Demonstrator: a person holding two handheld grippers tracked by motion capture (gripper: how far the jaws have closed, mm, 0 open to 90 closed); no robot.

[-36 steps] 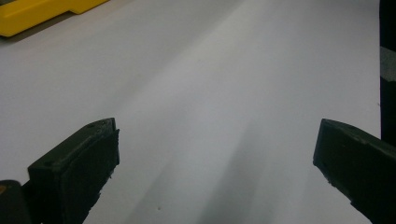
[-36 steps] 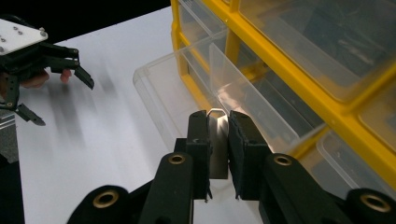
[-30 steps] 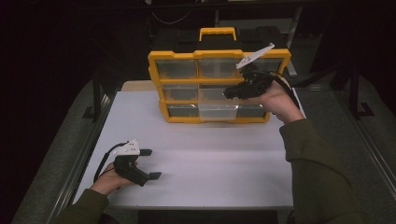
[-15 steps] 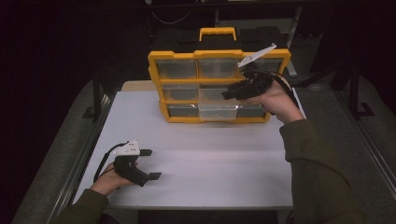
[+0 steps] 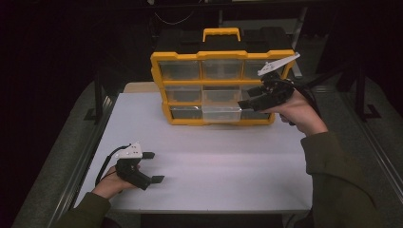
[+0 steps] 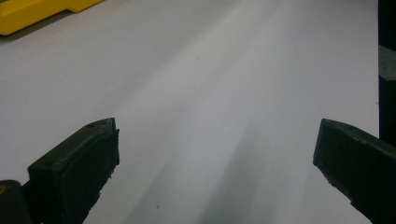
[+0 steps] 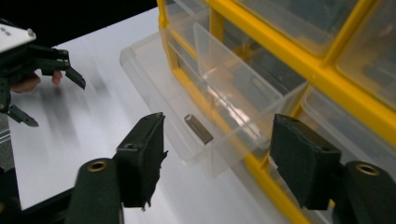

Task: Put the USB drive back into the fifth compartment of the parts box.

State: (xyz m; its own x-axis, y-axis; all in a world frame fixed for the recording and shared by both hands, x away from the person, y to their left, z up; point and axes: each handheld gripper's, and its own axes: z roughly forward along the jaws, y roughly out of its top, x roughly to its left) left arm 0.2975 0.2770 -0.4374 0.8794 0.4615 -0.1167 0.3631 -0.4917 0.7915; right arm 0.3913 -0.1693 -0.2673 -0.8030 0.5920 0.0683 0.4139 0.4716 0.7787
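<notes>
Two sets of tongs are in play, and from the high view they sit well apart. The left tongs (image 5: 151, 167) rest low on the white surface (image 5: 214, 161) near its front left corner, jaws spread wide with nothing between them. Across the way, the right tongs (image 5: 247, 102) hover at the front of the yellow organiser (image 5: 221, 54), just beside its bottom row, where one clear drawer (image 5: 221, 113) stands pulled out a little from the frame. The organiser sits upright at the far edge of the surface, black handle block on top.

Over to the left gripper view: both black jaws stand far apart over bare white surface (image 6: 210, 93), gripping nothing, and a yellow corner of the organiser (image 6: 32, 11) peeks in at top left.

Now the right gripper view: the jaws have just been opening and sit about half spread, pads off everything. Beyond them is the open drawer (image 7: 233, 116), and a small dark metal piece (image 7: 198, 129) lies inside on its floor. Farther off at the left edge, the left tongs (image 7: 49, 88) show above the surface.
</notes>
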